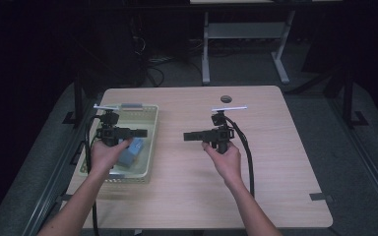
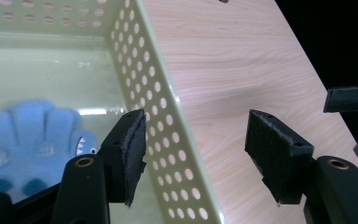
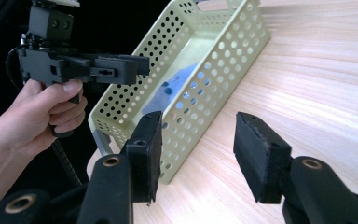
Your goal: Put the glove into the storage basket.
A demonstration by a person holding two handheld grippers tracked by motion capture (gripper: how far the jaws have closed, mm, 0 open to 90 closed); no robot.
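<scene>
A pale green perforated basket stands at the table's left, with a blue plush toy lying in it. My left gripper hovers over the basket and points right. In the left gripper view its jaws stand open astride the basket wall, and nothing is held; the toy lies lower left. My right gripper hangs over the table's middle and points left at the basket. Its jaws are open and empty, facing the basket and the left gripper.
The light wood table has a round cable hole near its far edge and a strip of tape at the right edge. A white desk frame stands on the dark floor beyond. Black cables trail from both grippers.
</scene>
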